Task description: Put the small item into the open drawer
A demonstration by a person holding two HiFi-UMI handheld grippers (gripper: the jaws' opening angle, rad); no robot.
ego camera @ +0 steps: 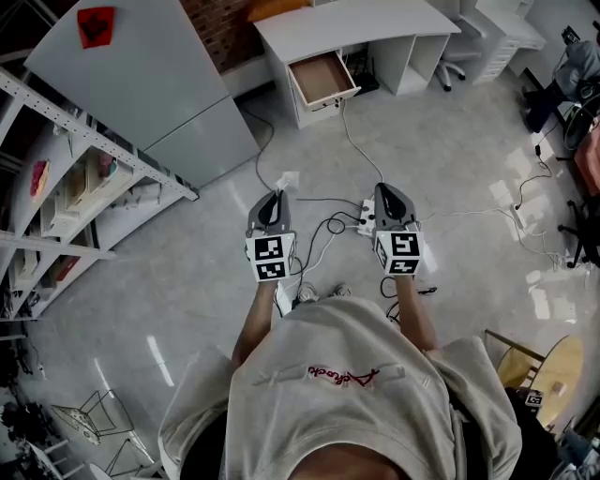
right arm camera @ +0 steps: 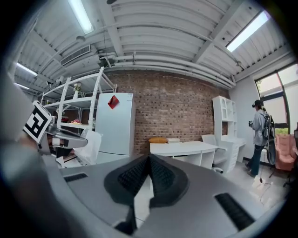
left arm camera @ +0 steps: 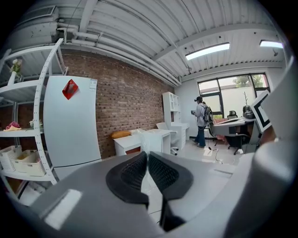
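The open drawer [ego camera: 322,79] with a brown wooden inside juts out of a white desk [ego camera: 356,28] far ahead of me across the floor. My left gripper [ego camera: 277,193] is shut on a small white plastic packet [ego camera: 286,178], which sticks up past the pads [left arm camera: 148,139]. In the left gripper view the gripper [left arm camera: 147,154] points toward the desk [left arm camera: 139,139]. My right gripper [ego camera: 386,188] is held level beside it, shut with nothing in it [right arm camera: 149,157]. The right gripper view shows the packet [right arm camera: 91,145] at its left and the desk [right arm camera: 184,148] ahead.
A tall pale fridge [ego camera: 159,84] stands left of the desk, with white shelving [ego camera: 66,187] further left. Cables and a power strip [ego camera: 361,217] lie on the floor just under the grippers. A person [left arm camera: 201,121] stands at the far right by the windows. A wooden stool [ego camera: 544,370] is behind me, right.
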